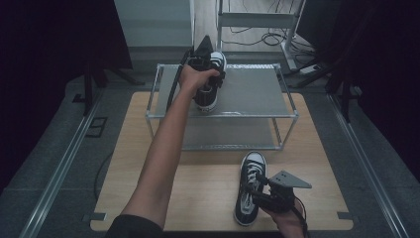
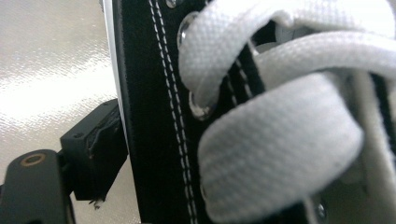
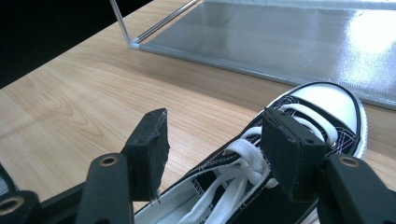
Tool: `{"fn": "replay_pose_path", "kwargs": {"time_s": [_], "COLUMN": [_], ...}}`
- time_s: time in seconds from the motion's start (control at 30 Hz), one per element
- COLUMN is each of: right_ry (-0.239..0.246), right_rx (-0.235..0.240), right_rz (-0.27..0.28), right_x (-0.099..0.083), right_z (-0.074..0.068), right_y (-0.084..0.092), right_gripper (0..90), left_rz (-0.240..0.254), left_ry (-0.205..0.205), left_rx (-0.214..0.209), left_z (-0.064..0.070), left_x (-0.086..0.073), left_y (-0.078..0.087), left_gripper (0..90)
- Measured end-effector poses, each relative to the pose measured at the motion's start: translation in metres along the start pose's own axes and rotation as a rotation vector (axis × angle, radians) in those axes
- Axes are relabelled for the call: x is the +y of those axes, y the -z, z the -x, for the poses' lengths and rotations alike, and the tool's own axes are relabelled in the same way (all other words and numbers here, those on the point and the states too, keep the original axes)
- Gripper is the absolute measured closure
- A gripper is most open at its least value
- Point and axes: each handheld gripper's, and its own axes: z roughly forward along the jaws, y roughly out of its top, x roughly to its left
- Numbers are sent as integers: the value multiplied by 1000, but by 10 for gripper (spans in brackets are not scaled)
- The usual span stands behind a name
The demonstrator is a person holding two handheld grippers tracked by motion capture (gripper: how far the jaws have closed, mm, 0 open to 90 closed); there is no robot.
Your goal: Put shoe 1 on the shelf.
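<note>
My left tongs (image 1: 205,74) clamp one sneaker (image 1: 210,82) on the rack's (image 1: 257,91) top shelf to set it down, while my right tongs (image 3: 212,156), jaws apart, straddle the second sneaker (image 3: 299,126) on the counter (image 1: 148,148) in front of the rack, probably for grabbing.

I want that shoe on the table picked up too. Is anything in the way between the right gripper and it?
Nothing visible is. The right gripper hangs open right over the shoe on the table, one jaw to each side of its laces, with only air between.
</note>
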Motion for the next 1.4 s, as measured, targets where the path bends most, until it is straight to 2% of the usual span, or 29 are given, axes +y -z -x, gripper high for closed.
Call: {"fn": "replay_pose_path", "kwargs": {"time_s": [0.17, 0.47, 0.9, 1.4], "right_ry": [-5, -2, -2, 0], "right_rx": [2, 4, 4, 7], "right_rz": [-1, -2, -2, -7], "right_x": [0, -1, -1, -2], "right_z": [0, -1, 0, 0], "right_y": [0, -1, -1, -2], "right_gripper": [419, 419, 419, 418], "left_rz": [-13, -12, -41, -61], "left_ry": [35, 84, 82, 86], "left_rx": [33, 56, 88, 101], "left_z": [-3, -9, -5, -7], "left_x": [4, 9, 15, 16], "left_y": [-5, -7, -18, -25], "left_gripper": [146, 144, 143, 140]}}
